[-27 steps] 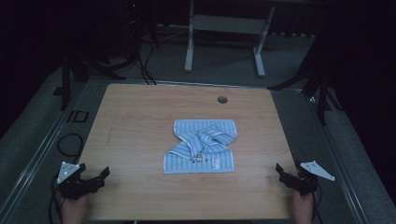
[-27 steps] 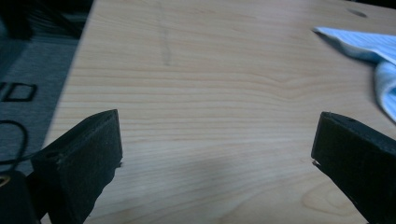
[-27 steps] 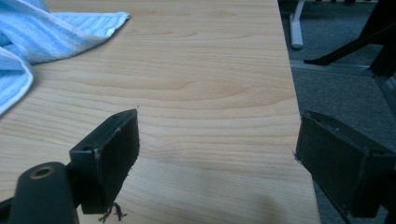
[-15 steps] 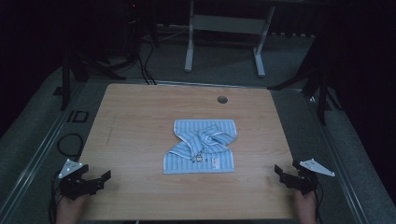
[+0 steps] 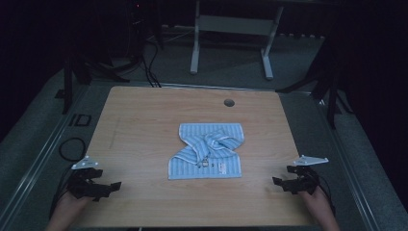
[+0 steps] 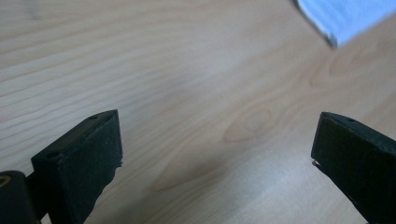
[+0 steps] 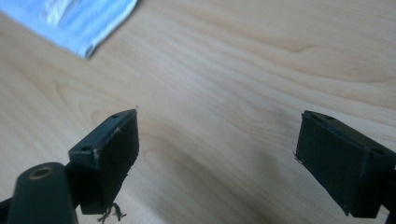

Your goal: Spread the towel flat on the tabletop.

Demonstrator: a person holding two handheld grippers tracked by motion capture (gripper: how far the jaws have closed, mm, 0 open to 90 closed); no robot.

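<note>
A blue and white striped towel (image 5: 208, 150) lies rumpled in the middle of the wooden table (image 5: 144, 120), with a small tag on its near part. My left gripper (image 5: 109, 187) rests at the table's near left corner, jaws open and empty, pointing toward the towel. A corner of the towel (image 6: 341, 18) appears at the top right of the left gripper view. My right gripper (image 5: 280, 182) sits at the near right corner, open with nothing between its jaws. In the right gripper view the towel's corner (image 7: 79, 21) lies at the top left, well beyond the jaws.
A round cable hole (image 5: 229, 102) is set near the table's far edge. Beyond the table stands a white frame (image 5: 231, 29) on a dark floor. Black cables (image 5: 72, 149) lie on the floor at the left.
Both grippers have shifted only slightly near the front corners. The towel lies as before.
</note>
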